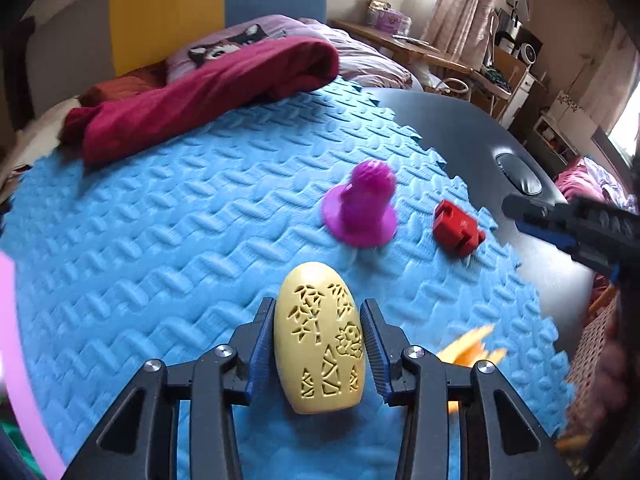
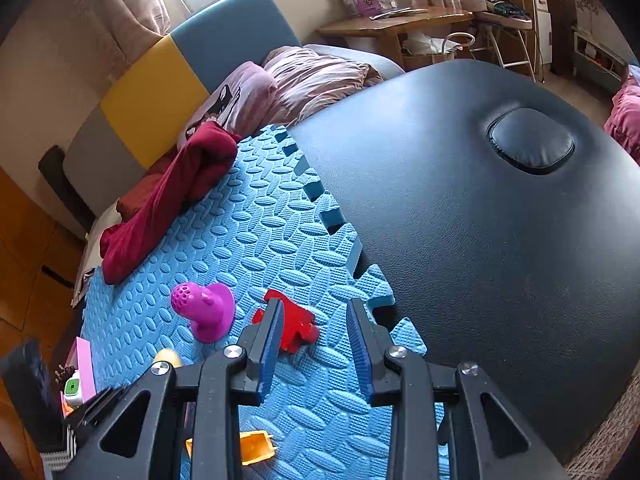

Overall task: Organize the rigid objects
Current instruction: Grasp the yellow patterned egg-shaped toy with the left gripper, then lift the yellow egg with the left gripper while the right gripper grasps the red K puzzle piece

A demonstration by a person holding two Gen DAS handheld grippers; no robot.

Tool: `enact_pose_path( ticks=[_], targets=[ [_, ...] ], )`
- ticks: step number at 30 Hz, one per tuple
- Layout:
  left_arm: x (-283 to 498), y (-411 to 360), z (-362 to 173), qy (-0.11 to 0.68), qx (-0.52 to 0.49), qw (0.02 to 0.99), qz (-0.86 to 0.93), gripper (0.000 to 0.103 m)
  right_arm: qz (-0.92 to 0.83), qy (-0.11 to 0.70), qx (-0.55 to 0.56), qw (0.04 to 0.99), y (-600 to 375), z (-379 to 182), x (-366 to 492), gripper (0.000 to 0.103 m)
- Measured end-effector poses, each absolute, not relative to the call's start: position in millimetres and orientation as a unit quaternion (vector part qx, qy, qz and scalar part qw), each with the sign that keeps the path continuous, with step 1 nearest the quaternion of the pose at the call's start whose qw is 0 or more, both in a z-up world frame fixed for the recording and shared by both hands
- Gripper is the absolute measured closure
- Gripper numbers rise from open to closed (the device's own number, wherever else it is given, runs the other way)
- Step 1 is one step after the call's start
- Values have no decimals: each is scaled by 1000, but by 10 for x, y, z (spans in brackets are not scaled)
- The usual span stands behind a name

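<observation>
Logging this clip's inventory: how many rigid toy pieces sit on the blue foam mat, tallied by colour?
Yellow: 1, the carved egg-shaped piece between the left gripper fingers
Magenta: 1, the perforated piece on a round base
Red: 1, the block
Orange: 1, the piece, partly hidden
Total: 4

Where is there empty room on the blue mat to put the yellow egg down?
Bare blue mat stretches between the dark red cloth and the yellow egg. The black padded table beyond the mat's edge is bare too. It is crowded around the purple toy and red piece.
</observation>
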State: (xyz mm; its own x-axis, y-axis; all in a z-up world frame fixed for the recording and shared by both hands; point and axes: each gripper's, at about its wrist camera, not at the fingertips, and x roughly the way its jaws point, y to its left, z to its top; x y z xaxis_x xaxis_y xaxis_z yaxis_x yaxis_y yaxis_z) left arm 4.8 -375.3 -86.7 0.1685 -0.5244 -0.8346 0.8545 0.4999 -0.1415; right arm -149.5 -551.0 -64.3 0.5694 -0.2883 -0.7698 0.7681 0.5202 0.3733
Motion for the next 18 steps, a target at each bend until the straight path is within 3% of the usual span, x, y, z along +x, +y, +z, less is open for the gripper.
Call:
enact_pose_path(
  ticks=[8,11,18],
  targets=[
    [71,-3248,-892,451,133,759,-450,60,-304,357,342,815,-5418,-702,-1351,71],
    [-31,-3240,-913,425,144,776,-443,61,-297,370,326,818,-5371,-720,-1286,66],
    [-56,-3204,-944,405,144,785,-447,62,-267,452,203,827,-5174,-786,-896,59]
  ],
)
